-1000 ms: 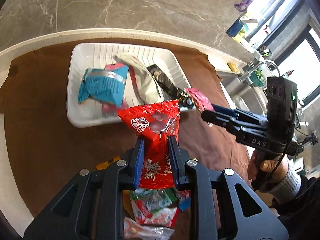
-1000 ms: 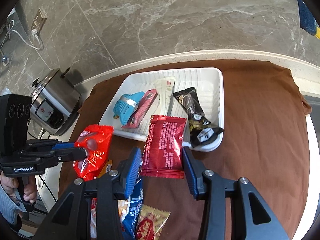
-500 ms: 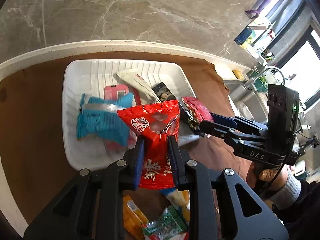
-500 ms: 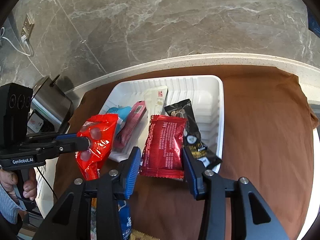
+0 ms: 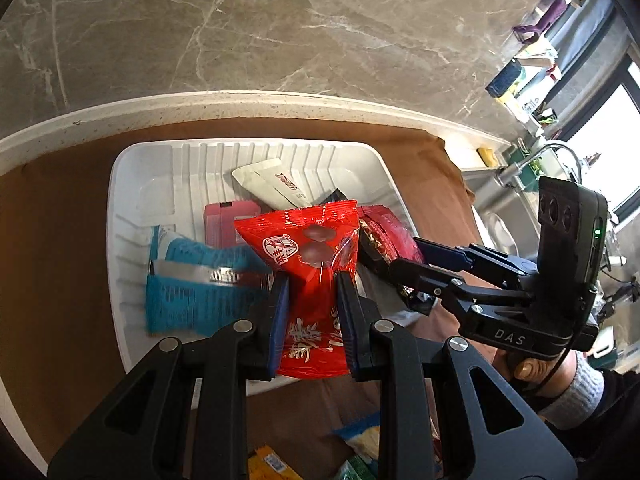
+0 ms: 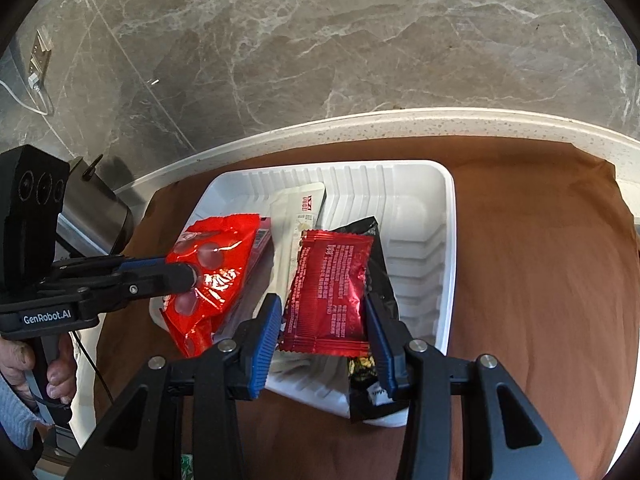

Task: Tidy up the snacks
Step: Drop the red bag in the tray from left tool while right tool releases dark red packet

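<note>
Now both grippers hover over the white tray (image 6: 444, 240), left gripper (image 5: 312, 312) clamped on the bright red snack bag (image 5: 310, 264), right gripper (image 6: 322, 322) clamped on the dark red packet (image 6: 330, 292); best lower each into a bare spot before parting the jaws.

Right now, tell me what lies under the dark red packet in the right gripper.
Beneath the dark red packet lie a black packet and the white tray; a long white sachet sits beside it. Whatever is directly under it is hidden.

A ribbed white plastic tray (image 6: 444, 216) is set on matt brown cloth (image 6: 540, 264); glossy foil snack packets (image 6: 328, 292) are seen, polished marble wall (image 6: 320, 40) behind.
</note>
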`<state>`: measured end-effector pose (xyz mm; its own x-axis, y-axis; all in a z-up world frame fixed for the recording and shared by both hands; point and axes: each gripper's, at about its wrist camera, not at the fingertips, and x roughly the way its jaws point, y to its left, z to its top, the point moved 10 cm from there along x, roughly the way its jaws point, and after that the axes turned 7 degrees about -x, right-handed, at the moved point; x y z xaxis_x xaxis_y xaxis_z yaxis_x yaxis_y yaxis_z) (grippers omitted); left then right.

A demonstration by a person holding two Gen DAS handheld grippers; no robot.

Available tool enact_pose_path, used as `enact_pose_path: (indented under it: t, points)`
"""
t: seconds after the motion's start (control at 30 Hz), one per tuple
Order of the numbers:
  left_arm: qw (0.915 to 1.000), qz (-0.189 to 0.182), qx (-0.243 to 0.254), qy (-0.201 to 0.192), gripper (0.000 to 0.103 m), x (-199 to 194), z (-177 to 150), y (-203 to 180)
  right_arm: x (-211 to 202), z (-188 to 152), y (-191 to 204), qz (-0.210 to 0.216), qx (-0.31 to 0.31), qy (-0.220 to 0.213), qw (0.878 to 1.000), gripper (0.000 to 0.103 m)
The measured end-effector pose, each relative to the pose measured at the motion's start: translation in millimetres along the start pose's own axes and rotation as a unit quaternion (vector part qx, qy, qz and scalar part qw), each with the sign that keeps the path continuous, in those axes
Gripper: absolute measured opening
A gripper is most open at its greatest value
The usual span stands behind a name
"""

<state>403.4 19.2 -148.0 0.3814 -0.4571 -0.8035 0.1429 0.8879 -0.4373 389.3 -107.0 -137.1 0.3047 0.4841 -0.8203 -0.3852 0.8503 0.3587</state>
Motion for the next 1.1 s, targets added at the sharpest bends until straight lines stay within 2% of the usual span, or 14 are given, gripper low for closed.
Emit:
enact_pose_path:
  t: [0.27,0.57,0.8,0.97,1.1]
  points:
    - [0.9999,0.013,0.003,0.003,0.021,18,8,3,15,0,-3,-0.002,-0.005,0.01,1.0,0.046]
    - [0.9998,0.019,0.0,0.008,0.024,39,11,2,26,-9,-15,-0.03,-0.012,0.024,0.999,0.046]
    - [0.9989,0.045,0.012,0.006,0.027,46,15,2,19,-9,-18,-0.036,-0.016,0.023,0.999,0.046]
    - [0.9984,0.055,0.01,0.001,0.029,39,20,7,3,-4,-12,-0.034,-0.017,0.004,0.999,0.046]
    - [0.9981,0.052,0.01,-0.031,0.029,16,31,1,-14,-2,-3,-0.027,-0.021,-0.009,0.999,0.046]
